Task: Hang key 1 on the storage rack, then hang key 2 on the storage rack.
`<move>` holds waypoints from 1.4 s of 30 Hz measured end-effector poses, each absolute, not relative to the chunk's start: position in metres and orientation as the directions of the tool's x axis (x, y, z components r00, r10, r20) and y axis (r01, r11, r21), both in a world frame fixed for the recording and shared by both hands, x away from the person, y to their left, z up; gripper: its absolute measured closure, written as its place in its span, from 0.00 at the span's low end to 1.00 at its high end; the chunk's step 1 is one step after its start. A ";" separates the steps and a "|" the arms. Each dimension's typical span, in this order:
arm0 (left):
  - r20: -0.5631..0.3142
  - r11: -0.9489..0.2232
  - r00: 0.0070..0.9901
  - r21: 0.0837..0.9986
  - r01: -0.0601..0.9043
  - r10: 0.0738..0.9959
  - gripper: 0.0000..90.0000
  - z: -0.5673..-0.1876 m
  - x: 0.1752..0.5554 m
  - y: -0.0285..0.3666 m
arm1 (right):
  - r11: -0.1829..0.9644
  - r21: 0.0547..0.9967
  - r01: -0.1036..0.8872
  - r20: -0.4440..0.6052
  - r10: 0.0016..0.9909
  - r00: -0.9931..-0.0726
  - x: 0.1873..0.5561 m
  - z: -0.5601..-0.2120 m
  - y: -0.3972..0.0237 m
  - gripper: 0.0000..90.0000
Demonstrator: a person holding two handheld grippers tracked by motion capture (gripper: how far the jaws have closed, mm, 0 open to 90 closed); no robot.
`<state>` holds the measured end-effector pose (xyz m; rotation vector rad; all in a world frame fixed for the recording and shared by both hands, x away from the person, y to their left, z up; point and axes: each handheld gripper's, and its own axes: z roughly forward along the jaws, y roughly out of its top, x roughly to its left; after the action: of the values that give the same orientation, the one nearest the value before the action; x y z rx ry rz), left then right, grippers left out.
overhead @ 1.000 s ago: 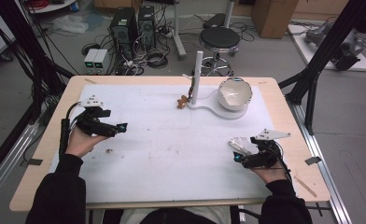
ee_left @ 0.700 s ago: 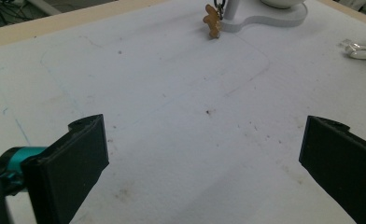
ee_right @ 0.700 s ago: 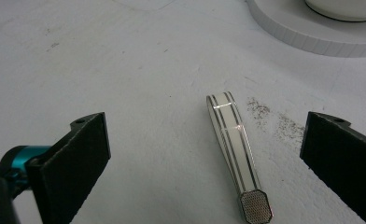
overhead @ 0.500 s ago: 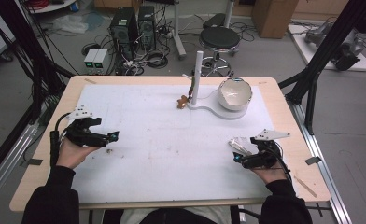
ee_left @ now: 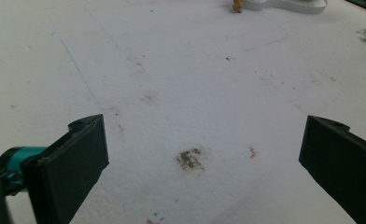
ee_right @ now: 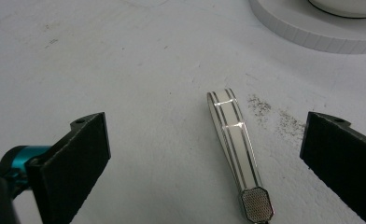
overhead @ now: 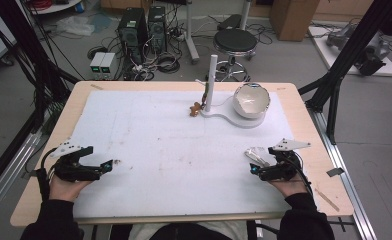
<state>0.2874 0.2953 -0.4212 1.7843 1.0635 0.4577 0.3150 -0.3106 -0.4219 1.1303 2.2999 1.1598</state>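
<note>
White foam board (overhead: 174,150) covers my wooden table, marked with small stains. My right gripper (overhead: 254,170) rests near the table's front right corner with its jaws spread wide, clamping nothing. Between them, touching neither, the right gripper view shows a flat white strip with thin dark lines and a meshed metal end (ee_right: 235,144); from the high view it is only a pale sliver (overhead: 257,154) just ahead of the tips. My left gripper (overhead: 110,164) lies at the front left, jaws also wide apart over a brown smudge (ee_left: 190,158). Farther back stand a white upright post on a flat white base (overhead: 210,85), a white bowl (overhead: 251,100) and a small brown figure (overhead: 196,108).
</note>
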 end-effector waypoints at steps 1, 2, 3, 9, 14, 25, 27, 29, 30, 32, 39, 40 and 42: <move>-0.144 -0.146 0.547 0.880 0.452 0.824 0.02 -0.421 0.285 0.297 | 0.355 0.786 0.506 0.059 0.773 -0.632 0.315 -0.422 -0.311 0.01; -0.143 -0.141 0.545 0.883 0.447 0.826 0.02 -0.422 0.281 0.300 | 0.354 0.786 0.507 0.060 0.773 -0.632 0.315 -0.422 -0.311 0.01; -0.143 -0.141 0.545 0.883 0.447 0.826 0.02 -0.422 0.281 0.300 | 0.354 0.786 0.507 0.060 0.773 -0.632 0.315 -0.422 -0.311 0.01; -0.131 -0.142 0.537 0.888 0.437 0.833 0.02 -0.424 0.271 0.305 | 0.355 0.786 0.506 0.060 0.771 -0.634 0.315 -0.422 -0.311 0.01; -0.121 -0.149 0.533 0.887 0.436 0.838 0.02 -0.427 0.265 0.308 | 0.352 0.787 0.507 0.061 0.773 -0.632 0.315 -0.422 -0.312 0.01; -0.113 -0.162 0.550 0.890 0.426 0.827 0.02 -0.429 0.264 0.307 | 0.349 0.783 0.516 0.064 0.779 -0.624 0.318 -0.423 -0.314 0.01; -0.113 -0.165 0.555 0.889 0.427 0.824 0.02 -0.429 0.264 0.306 | 0.353 0.775 0.524 0.064 0.781 -0.621 0.320 -0.424 -0.314 0.01; -0.116 -0.167 0.560 0.888 0.428 0.820 0.02 -0.430 0.265 0.306 | 0.359 0.769 0.529 0.060 0.783 -0.619 0.323 -0.425 -0.314 0.01; -0.115 -0.168 0.562 0.888 0.428 0.819 0.02 -0.430 0.265 0.305 | 0.370 0.762 0.532 0.049 0.786 -0.616 0.327 -0.425 -0.314 0.01; -0.115 -0.169 0.564 0.889 0.426 0.818 0.02 -0.430 0.264 0.305 | 0.370 0.761 0.534 0.049 0.787 -0.615 0.328 -0.425 -0.314 0.01; -0.115 -0.169 0.572 0.892 0.419 0.812 0.02 -0.429 0.264 0.305 | 0.387 0.750 0.536 0.031 0.789 -0.614 0.336 -0.425 -0.315 0.01; -0.115 -0.173 0.577 0.891 0.420 0.809 0.02 -0.429 0.264 0.303 | 0.395 0.744 0.539 0.029 0.787 -0.617 0.339 -0.426 -0.315 0.01; -0.116 -0.173 0.579 0.891 0.420 0.807 0.02 -0.430 0.265 0.303 | 0.405 0.734 0.545 0.025 0.786 -0.618 0.342 -0.428 -0.314 0.01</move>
<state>0.2647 0.3028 -0.4295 1.7968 1.0066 0.4782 0.3422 -0.3138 -0.4276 1.1537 2.3427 1.0411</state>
